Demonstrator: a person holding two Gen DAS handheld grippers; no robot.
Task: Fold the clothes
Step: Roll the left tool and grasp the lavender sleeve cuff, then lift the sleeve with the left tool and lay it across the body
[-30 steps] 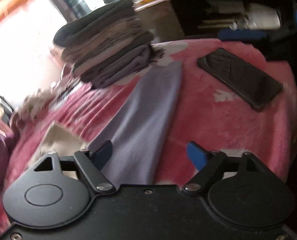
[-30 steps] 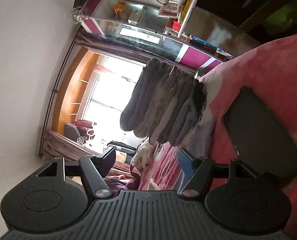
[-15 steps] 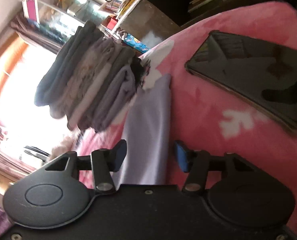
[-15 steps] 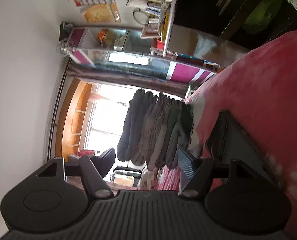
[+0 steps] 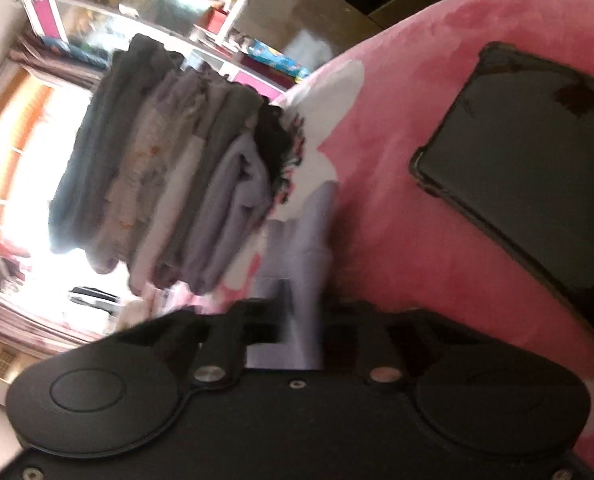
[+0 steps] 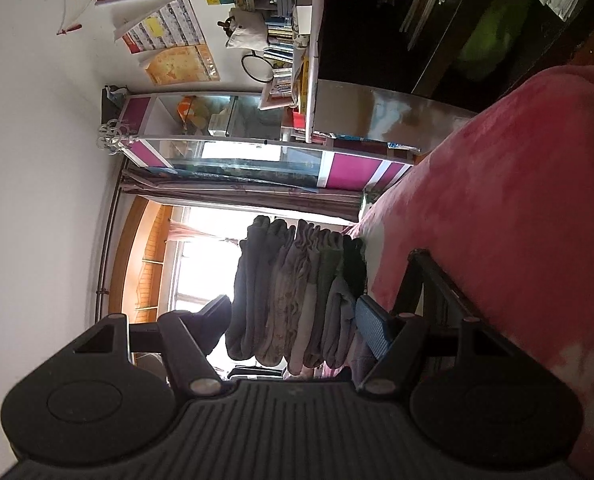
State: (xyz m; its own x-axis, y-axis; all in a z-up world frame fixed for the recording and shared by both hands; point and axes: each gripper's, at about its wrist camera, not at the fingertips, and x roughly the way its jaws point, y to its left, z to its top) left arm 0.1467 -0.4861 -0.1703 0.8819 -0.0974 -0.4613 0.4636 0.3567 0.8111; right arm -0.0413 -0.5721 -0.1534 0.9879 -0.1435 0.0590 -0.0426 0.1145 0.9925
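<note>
Two grippers work over a pink blanket: the left gripper has its fingers clenched on a lavender cloth, which lies stretched flat on the blanket (the view is blurred, so the pads themselves are hard to make out). Just beyond the cloth stands a stack of folded clothes in greys and mauves, and a black flat case lies on the blanket well to the other side. On the right gripper the fingers stand released with nothing between them, aimed toward that same stack.
</note>
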